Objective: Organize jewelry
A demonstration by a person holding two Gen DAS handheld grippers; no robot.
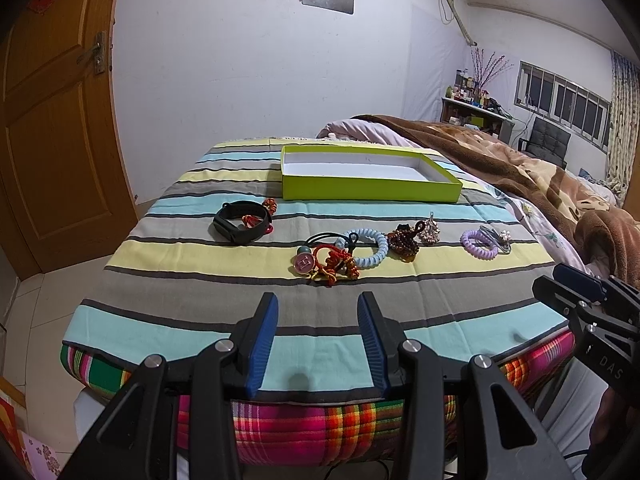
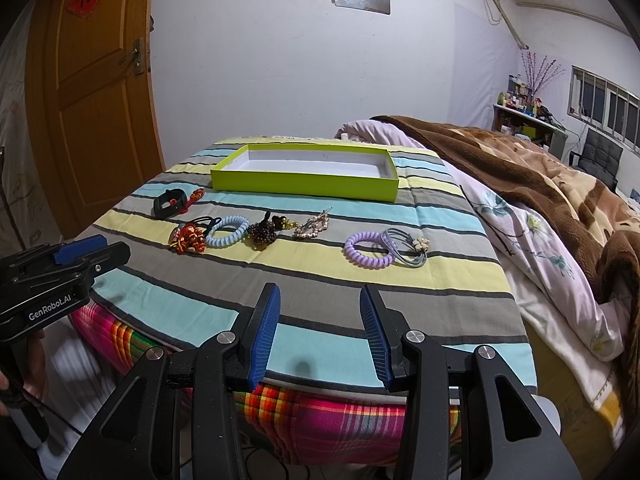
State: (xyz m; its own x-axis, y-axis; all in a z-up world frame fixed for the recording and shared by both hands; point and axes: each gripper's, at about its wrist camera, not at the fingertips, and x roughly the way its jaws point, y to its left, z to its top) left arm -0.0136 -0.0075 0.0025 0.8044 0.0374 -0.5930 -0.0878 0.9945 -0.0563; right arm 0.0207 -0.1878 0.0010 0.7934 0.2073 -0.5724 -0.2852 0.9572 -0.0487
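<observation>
A lime-green box (image 1: 370, 189) (image 2: 304, 186) with a white inside stands empty at the far end of the striped cloth. In front of it lie several pieces in a row: a black wristband (image 1: 241, 223) (image 2: 169, 204), a red knotted charm (image 1: 334, 265) (image 2: 188, 239), a pale blue coil tie (image 1: 370, 249) (image 2: 228, 231), a brown beaded piece (image 1: 404, 242) (image 2: 262, 234), a metal clip (image 1: 430, 232) (image 2: 314, 227) and a purple coil tie (image 1: 478, 243) (image 2: 368, 249). My left gripper (image 1: 318, 304) and right gripper (image 2: 320, 294) hover open over the near edge, empty.
A wooden door (image 1: 52, 128) stands at the left. A brown blanket (image 2: 540, 168) and floral duvet (image 2: 532, 248) lie heaped to the right of the cloth. A plaid mattress edge (image 2: 320, 412) shows below the cloth. A hand (image 2: 24, 364) holds the left gripper's handle.
</observation>
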